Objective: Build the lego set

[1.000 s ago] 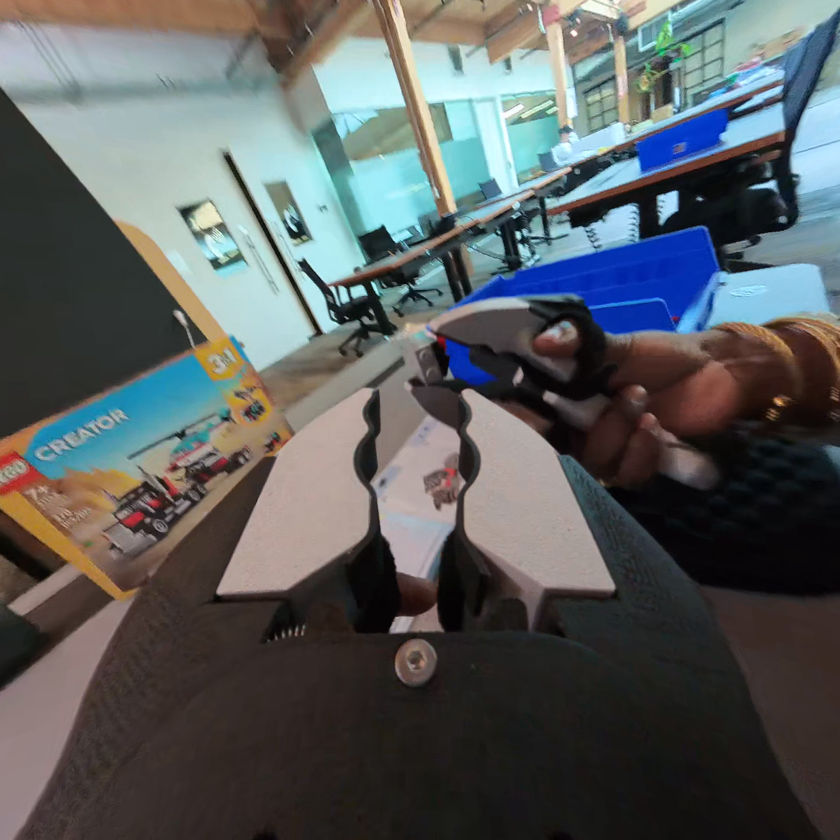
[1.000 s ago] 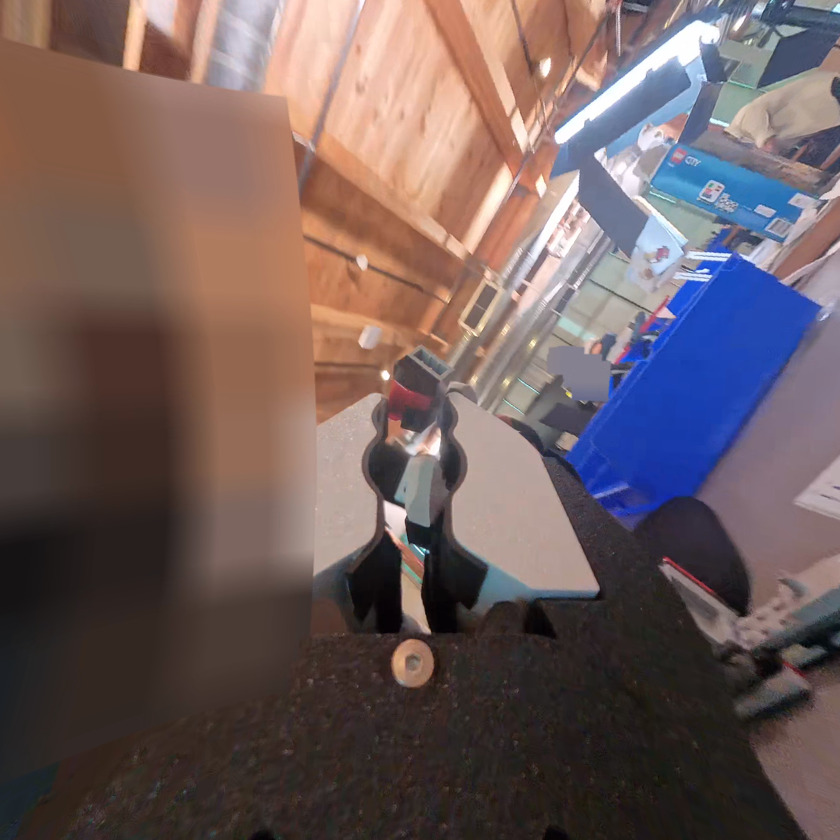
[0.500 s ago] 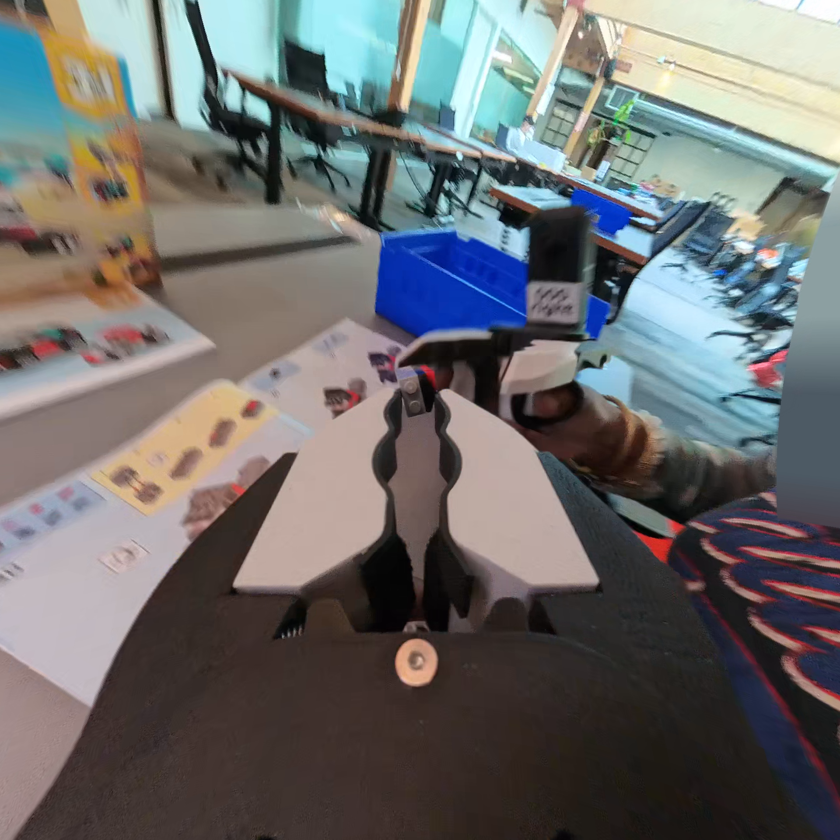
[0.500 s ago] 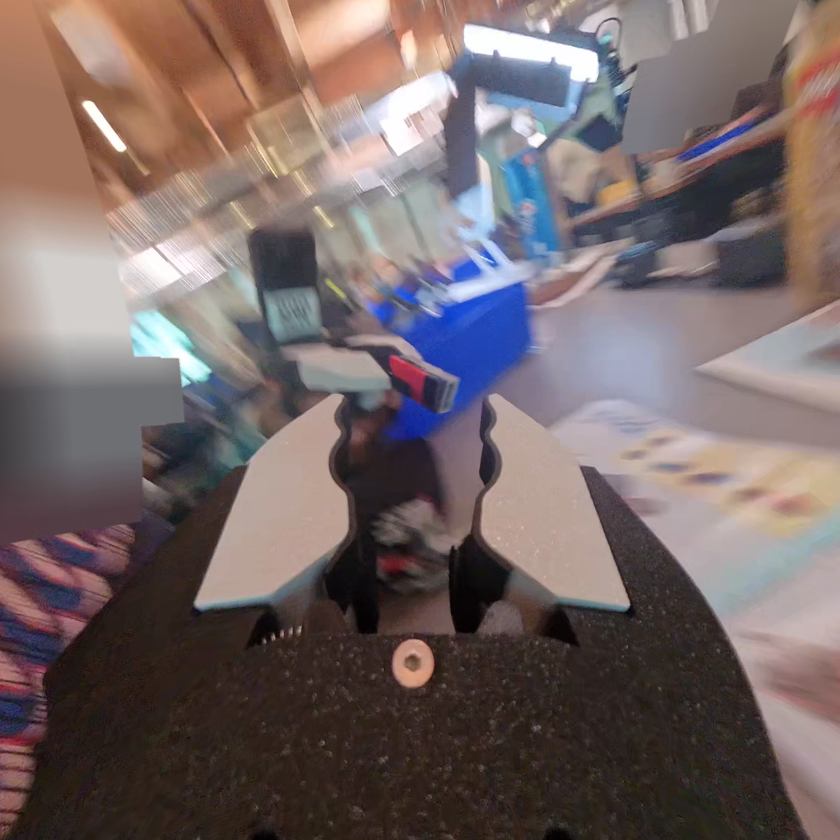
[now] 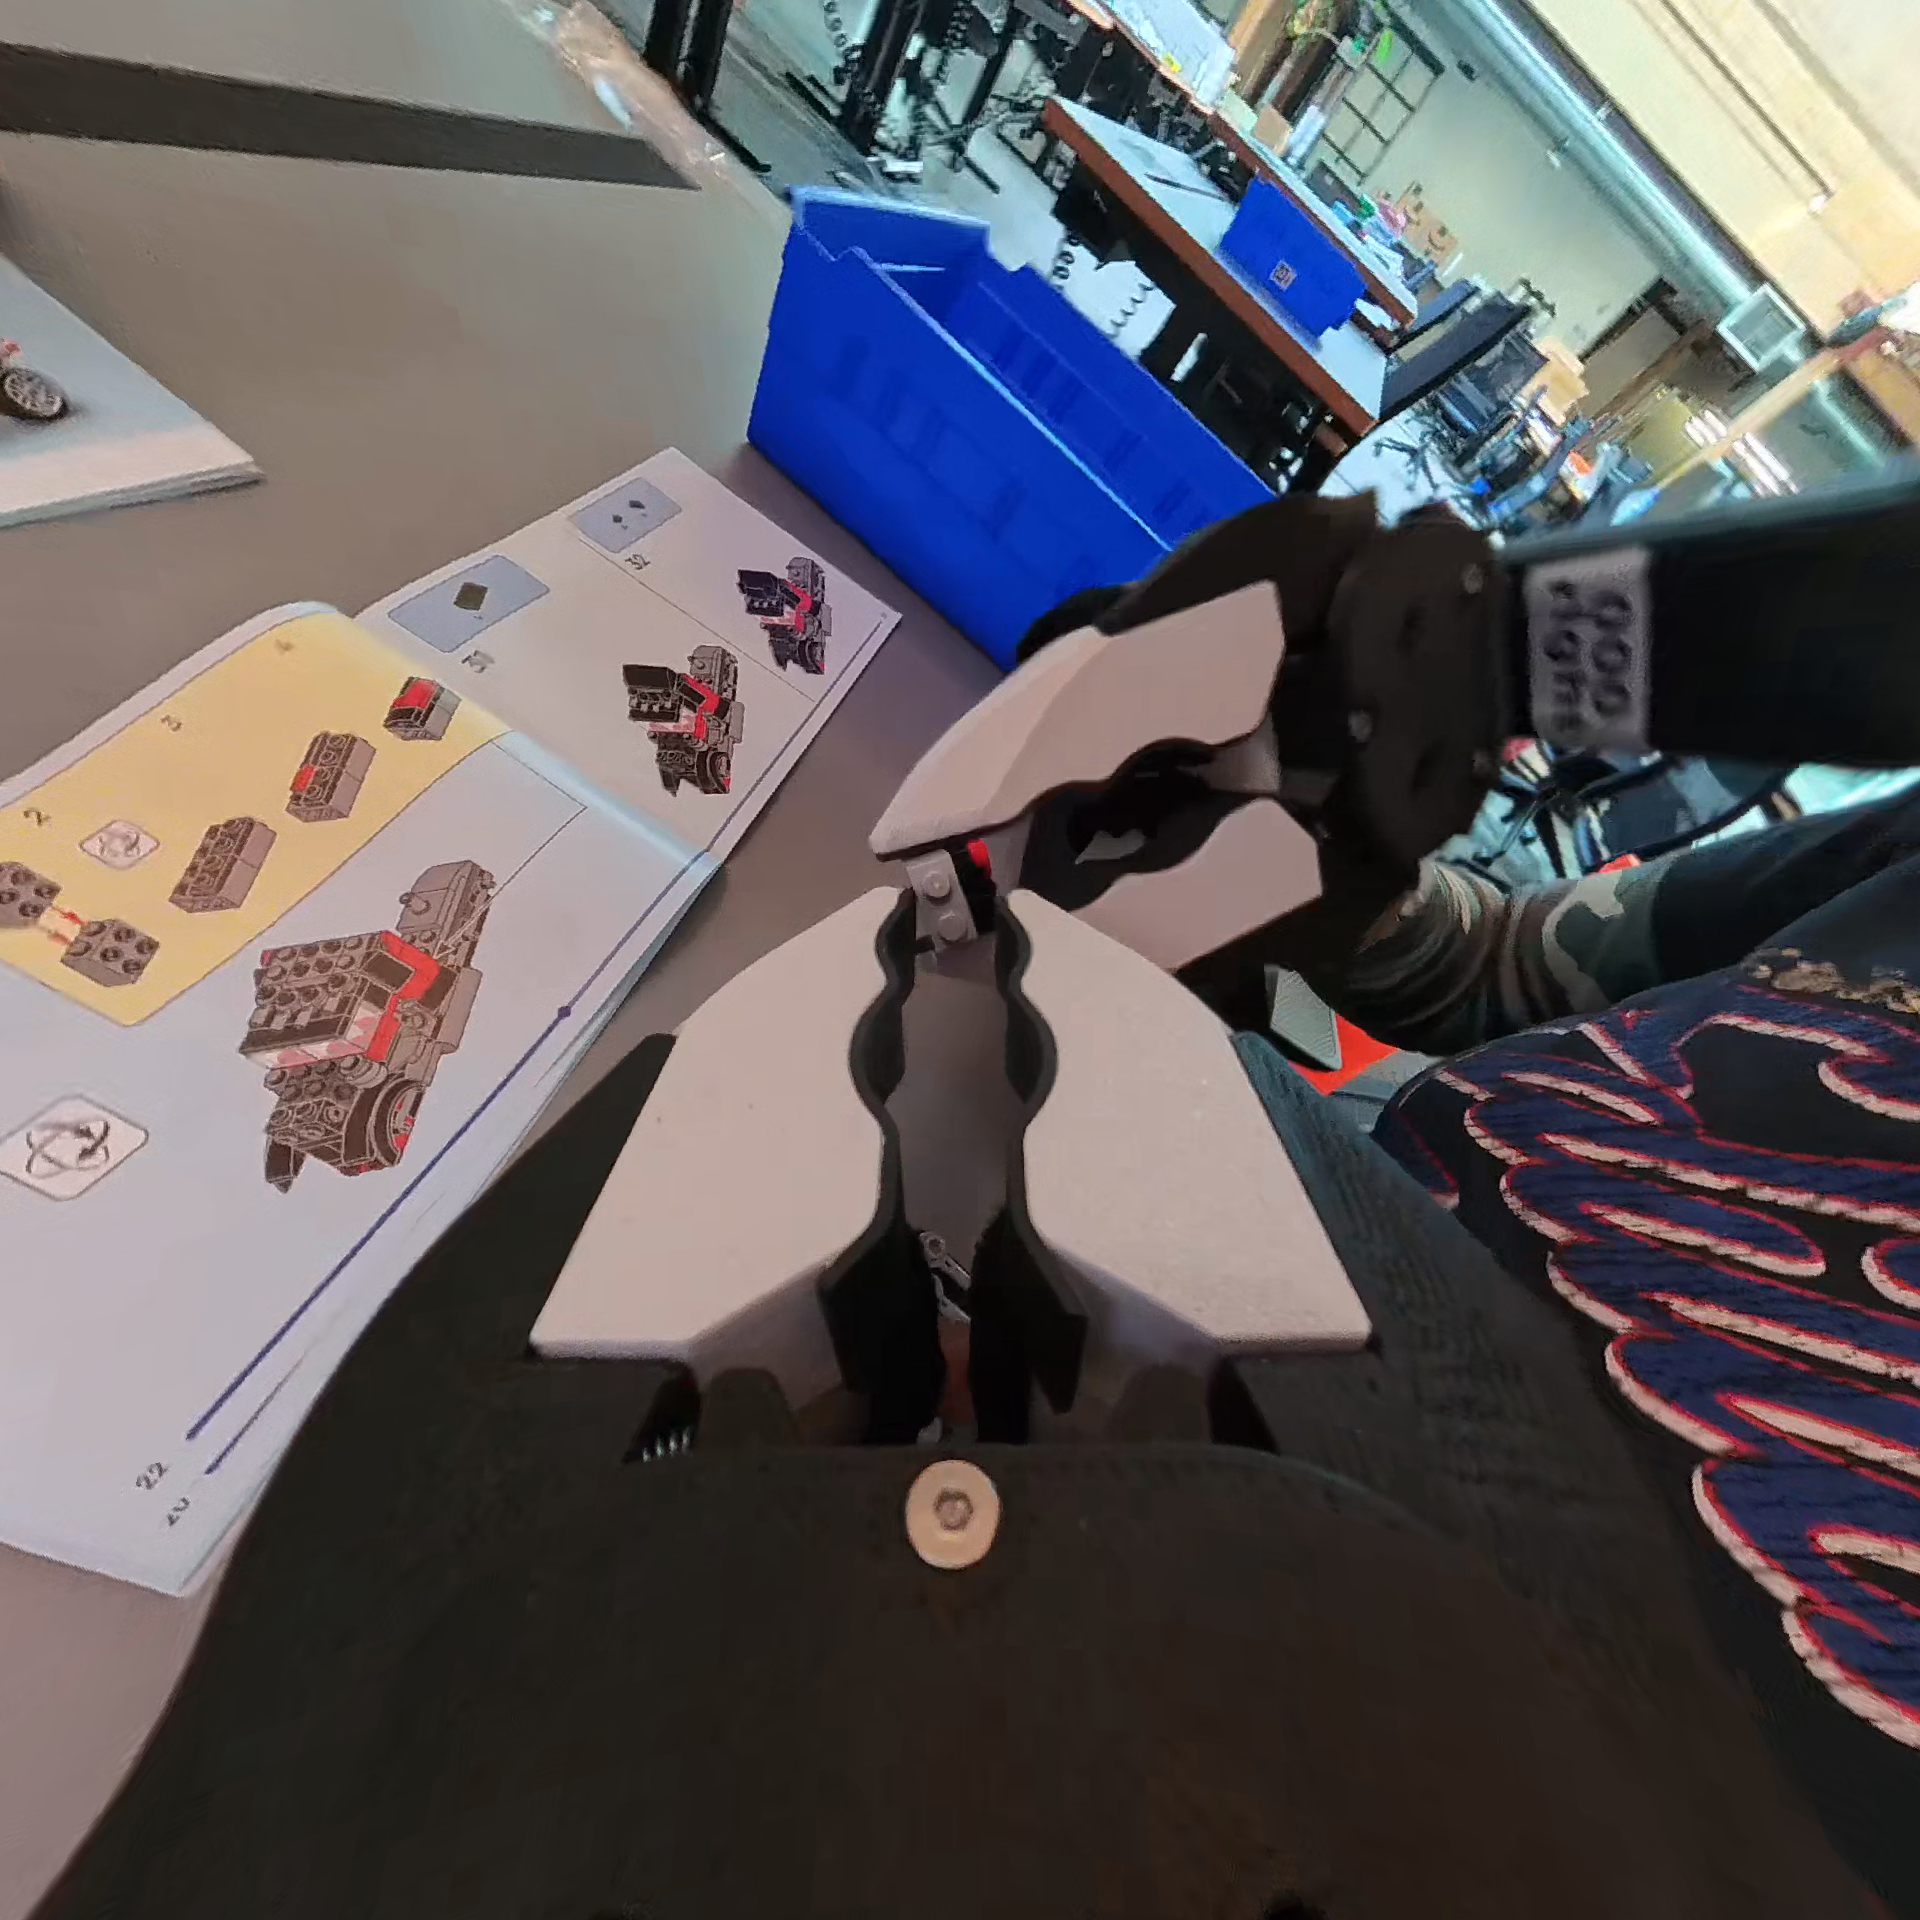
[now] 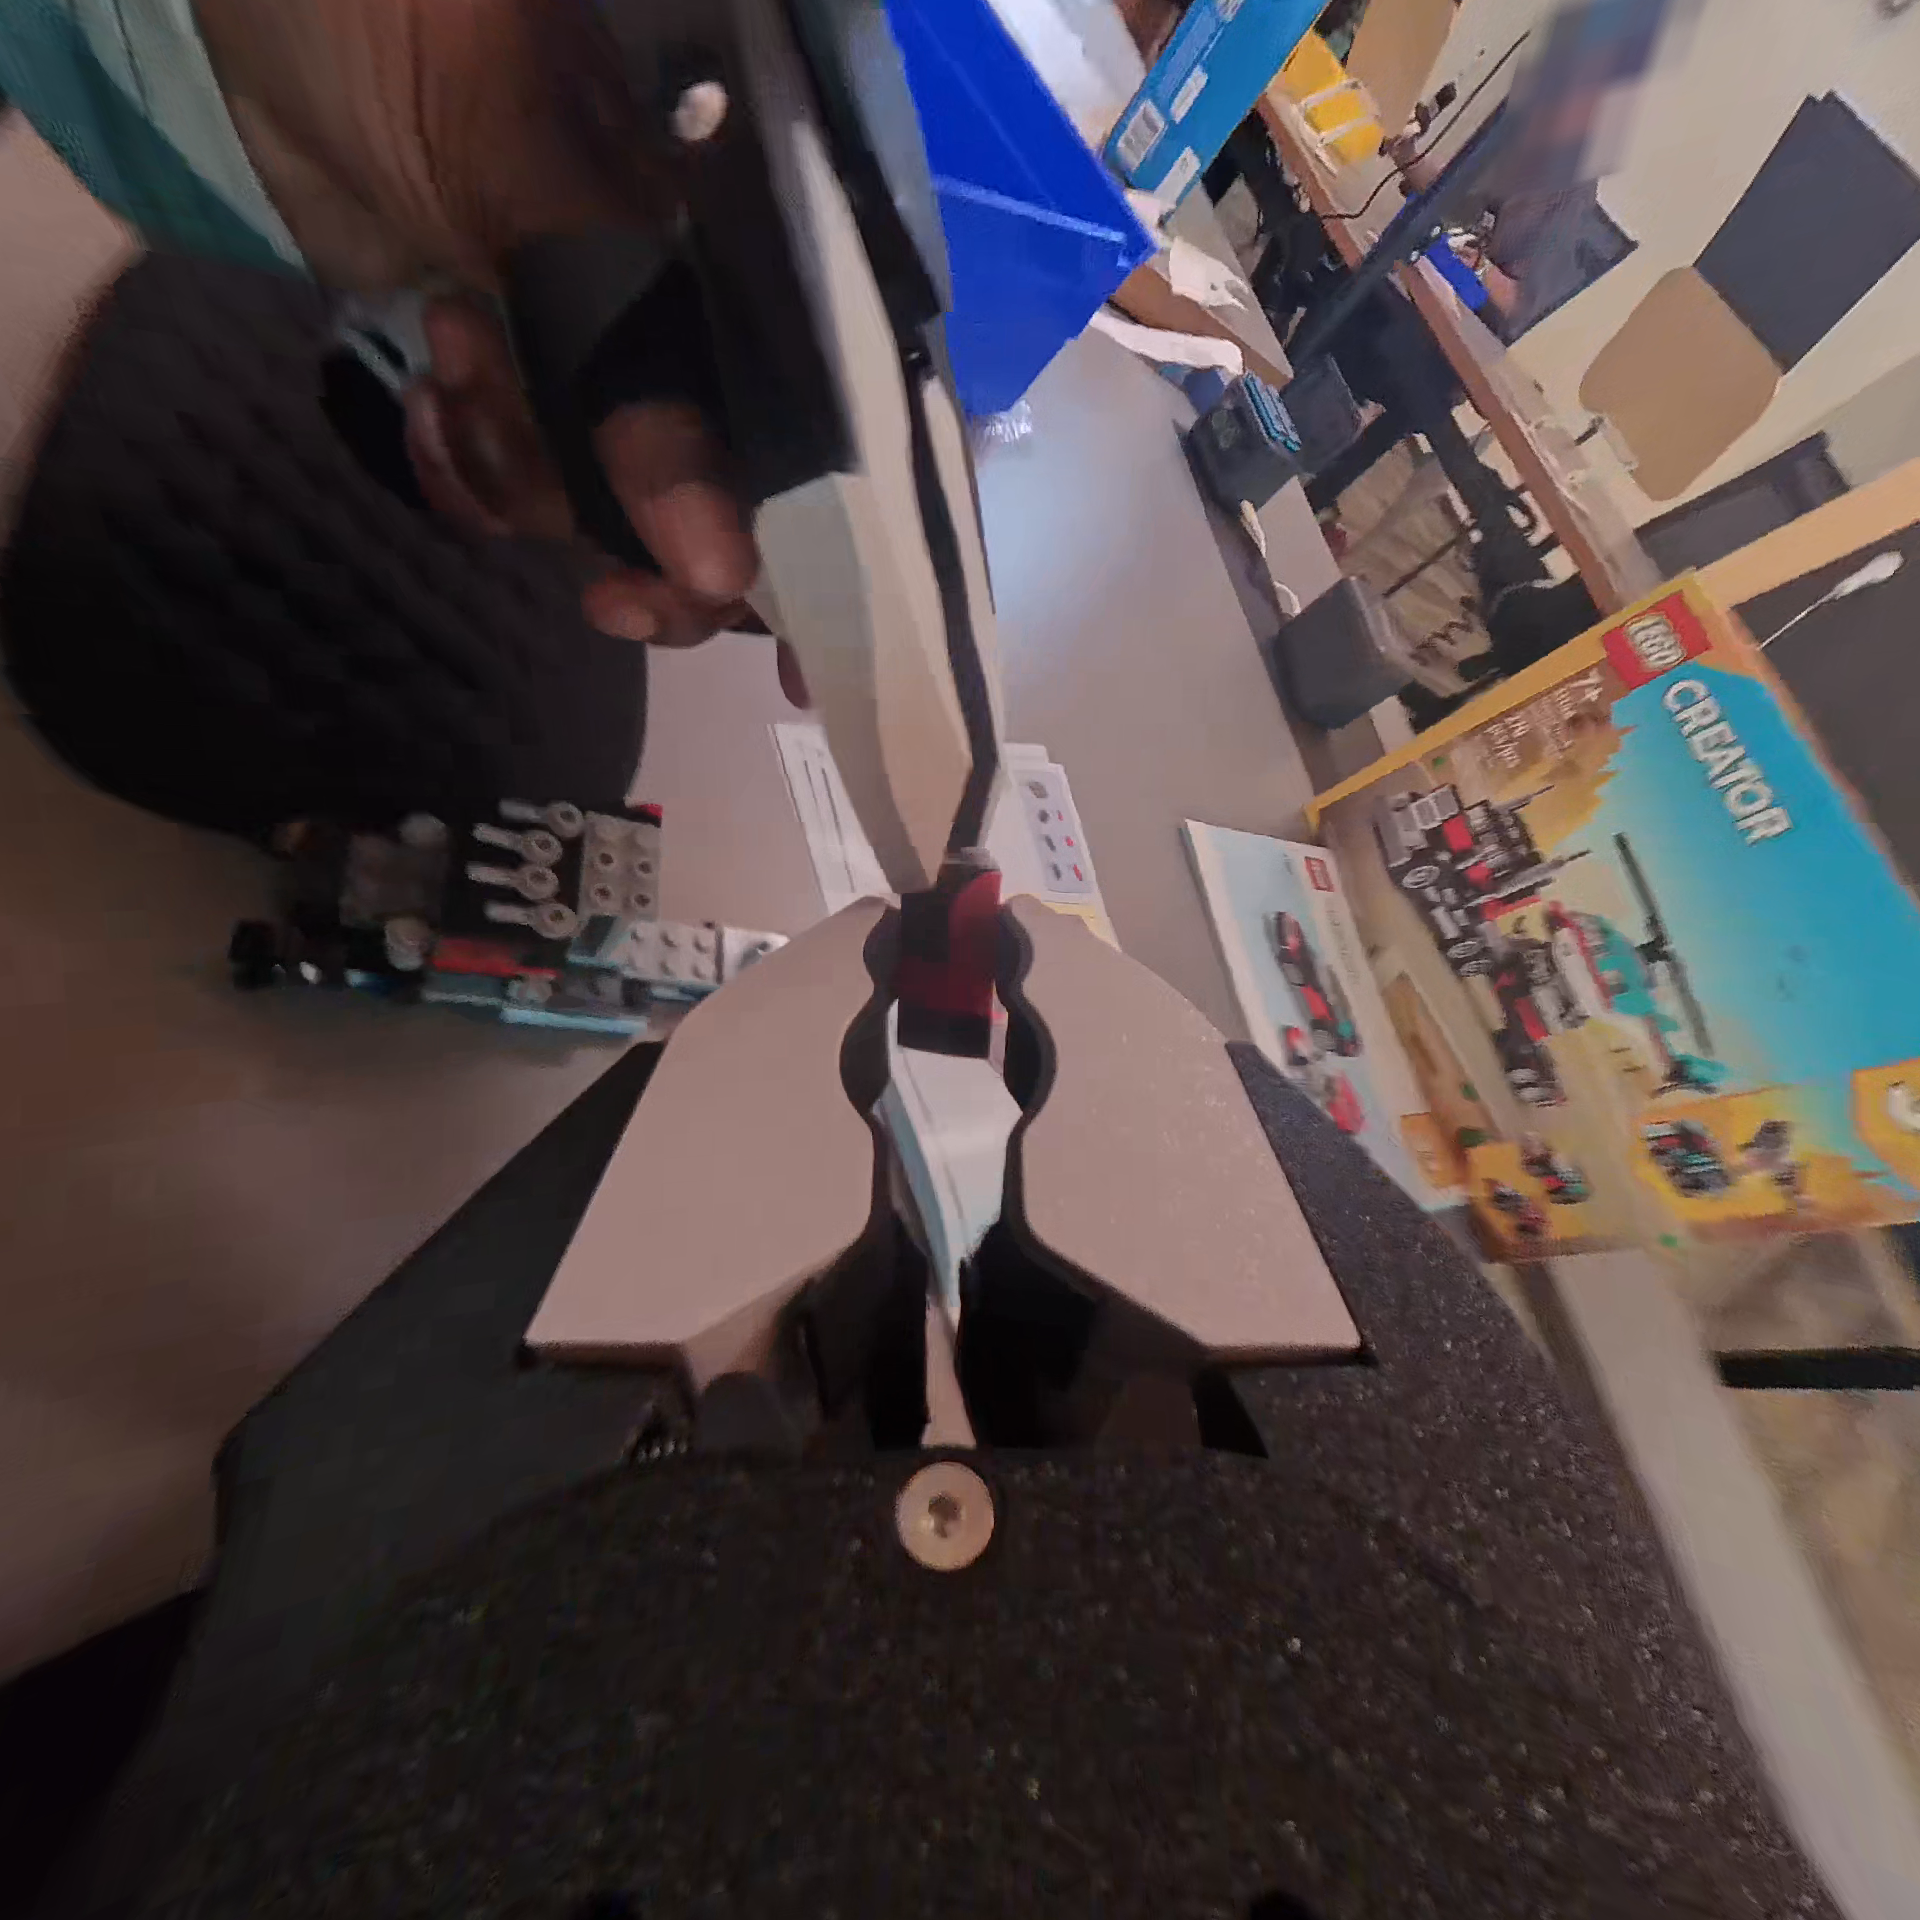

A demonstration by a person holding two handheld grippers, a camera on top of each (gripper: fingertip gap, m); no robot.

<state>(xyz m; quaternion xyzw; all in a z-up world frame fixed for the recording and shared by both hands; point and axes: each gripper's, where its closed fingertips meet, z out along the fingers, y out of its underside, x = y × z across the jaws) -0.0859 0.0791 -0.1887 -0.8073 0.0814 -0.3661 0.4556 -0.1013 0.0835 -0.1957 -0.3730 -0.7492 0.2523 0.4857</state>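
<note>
Above the grey counter (image 5: 416, 343) both claws meet tip to tip. The left claw (image 5: 948, 914) pinches a small grey plate (image 5: 948, 912), and the right claw (image 6: 943, 914) pinches what seems a red-and-black brick assembly (image 6: 948, 966), beside the open instruction booklet (image 5: 343, 935).

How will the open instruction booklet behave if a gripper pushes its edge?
Probably floppy: the instruction booklet is thin paper, bowed at its fold. Likely slides easily on the smooth grey table. An edge push may buckle the top page instead.
</note>
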